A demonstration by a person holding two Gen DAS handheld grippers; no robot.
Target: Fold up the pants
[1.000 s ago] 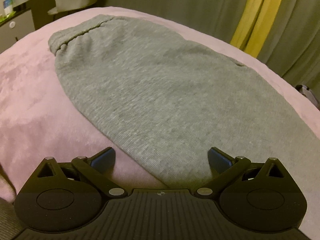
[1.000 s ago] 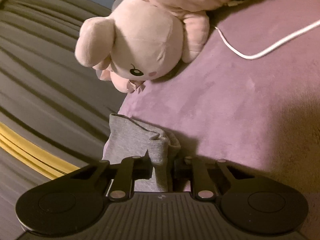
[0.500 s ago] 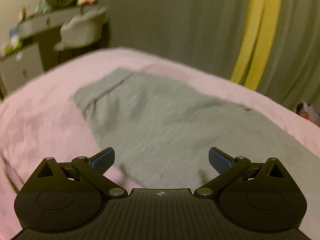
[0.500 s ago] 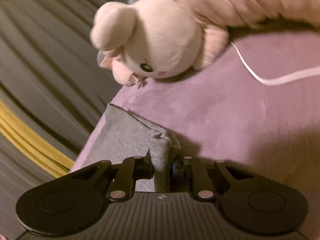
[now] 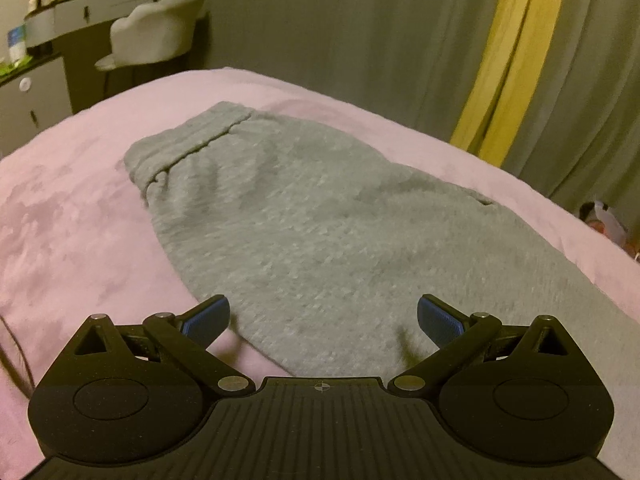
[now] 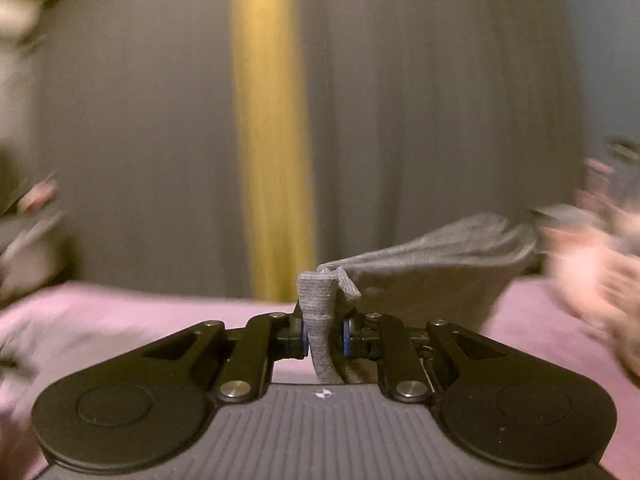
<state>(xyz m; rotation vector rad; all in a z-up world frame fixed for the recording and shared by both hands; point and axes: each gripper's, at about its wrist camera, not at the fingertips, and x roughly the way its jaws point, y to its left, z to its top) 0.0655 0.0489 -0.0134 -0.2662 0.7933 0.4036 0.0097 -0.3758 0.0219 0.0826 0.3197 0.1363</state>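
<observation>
Gray sweatpants (image 5: 304, 224) lie flat across pink bed cover (image 5: 72, 216) in left wrist view, elastic waistband (image 5: 188, 140) at far end. Left gripper (image 5: 323, 320) hovers over near part, blue pads (image 5: 206, 322) spread wide, nothing between. Gray-yellow curtain (image 5: 504, 60) and dresser (image 5: 48, 40) behind. Right wrist view, blurred: right gripper (image 6: 325, 336) clamped on bunched cuff (image 6: 318, 320), pant leg (image 6: 436, 264) lifted off bed cover, trailing right. Curtain behind.
</observation>
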